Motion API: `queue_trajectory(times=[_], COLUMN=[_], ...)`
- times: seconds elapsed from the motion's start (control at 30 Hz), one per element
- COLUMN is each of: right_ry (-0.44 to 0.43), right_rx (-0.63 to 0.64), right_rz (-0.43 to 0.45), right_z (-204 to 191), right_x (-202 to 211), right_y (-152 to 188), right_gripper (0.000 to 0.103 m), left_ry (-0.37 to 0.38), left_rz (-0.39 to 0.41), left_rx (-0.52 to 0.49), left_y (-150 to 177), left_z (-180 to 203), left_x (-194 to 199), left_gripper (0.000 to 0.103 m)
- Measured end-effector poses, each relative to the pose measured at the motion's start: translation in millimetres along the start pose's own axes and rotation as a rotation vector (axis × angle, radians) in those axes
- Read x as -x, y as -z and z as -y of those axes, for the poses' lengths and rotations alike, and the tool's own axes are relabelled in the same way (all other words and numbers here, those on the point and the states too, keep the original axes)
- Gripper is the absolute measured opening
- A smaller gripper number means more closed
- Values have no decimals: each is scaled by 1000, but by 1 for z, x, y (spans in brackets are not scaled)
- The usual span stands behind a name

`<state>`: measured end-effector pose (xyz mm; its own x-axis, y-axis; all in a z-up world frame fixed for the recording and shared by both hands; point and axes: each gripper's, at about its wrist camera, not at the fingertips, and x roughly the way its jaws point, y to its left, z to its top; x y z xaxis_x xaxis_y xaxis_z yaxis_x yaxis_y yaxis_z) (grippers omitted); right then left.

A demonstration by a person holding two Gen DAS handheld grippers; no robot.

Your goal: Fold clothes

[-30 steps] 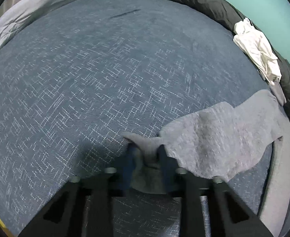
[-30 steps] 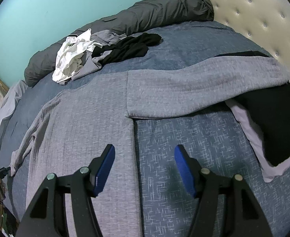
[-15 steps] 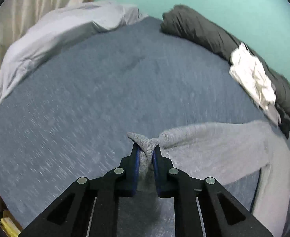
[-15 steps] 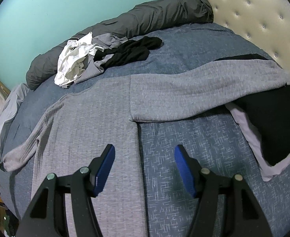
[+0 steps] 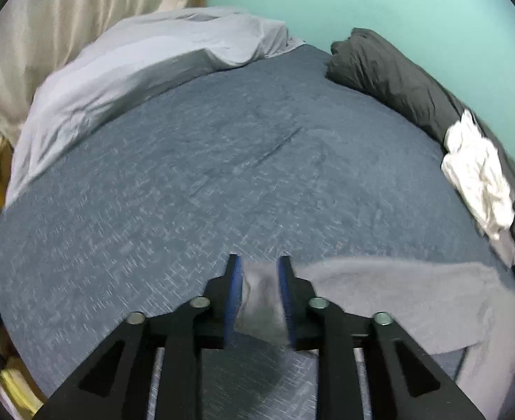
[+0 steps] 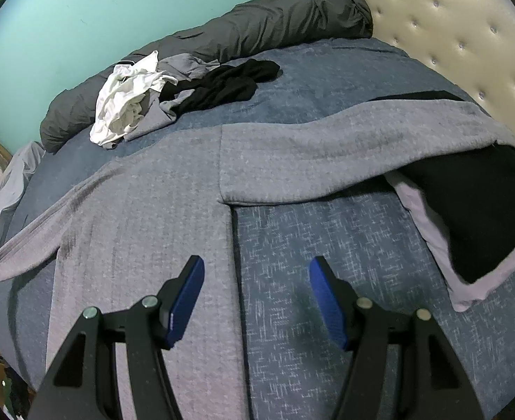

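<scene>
Left tool (image 5: pixel 257 262) pinches grey sweater (image 5: pixel 380 294) sleeve; right tool (image 6: pixel 254 269) hovers spread.

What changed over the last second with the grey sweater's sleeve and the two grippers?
The left gripper, already shut on the grey sweater's sleeve cuff, lifted it off the blue bedspread and drew the sleeve out straight to the left. The right gripper stayed open above the sweater's edge, gripping nothing. The white garment, black garment and other sleeve did not move.
</scene>
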<state>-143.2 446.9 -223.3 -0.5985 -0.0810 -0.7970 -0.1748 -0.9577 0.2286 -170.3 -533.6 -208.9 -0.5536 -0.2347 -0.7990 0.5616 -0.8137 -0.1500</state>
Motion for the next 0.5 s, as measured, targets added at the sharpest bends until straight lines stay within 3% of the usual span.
queue_trajectory(times=[0.03, 0.2, 0.5], right_ry=[1, 7, -36], right_rx=[-1, 0, 26], right_rz=[-1, -9, 6], right_z=[1, 3, -11], right_x=[0, 0, 14], right_y=[1, 3, 2], right_gripper=[63, 63, 63], left_ry=[3, 44, 161], left_rz=[-4, -11, -21], left_rx=[-1, -56, -190], left_y=[3, 13, 41], left_z=[-1, 14, 75], left_x=[0, 11, 53], left_gripper=[38, 38, 48])
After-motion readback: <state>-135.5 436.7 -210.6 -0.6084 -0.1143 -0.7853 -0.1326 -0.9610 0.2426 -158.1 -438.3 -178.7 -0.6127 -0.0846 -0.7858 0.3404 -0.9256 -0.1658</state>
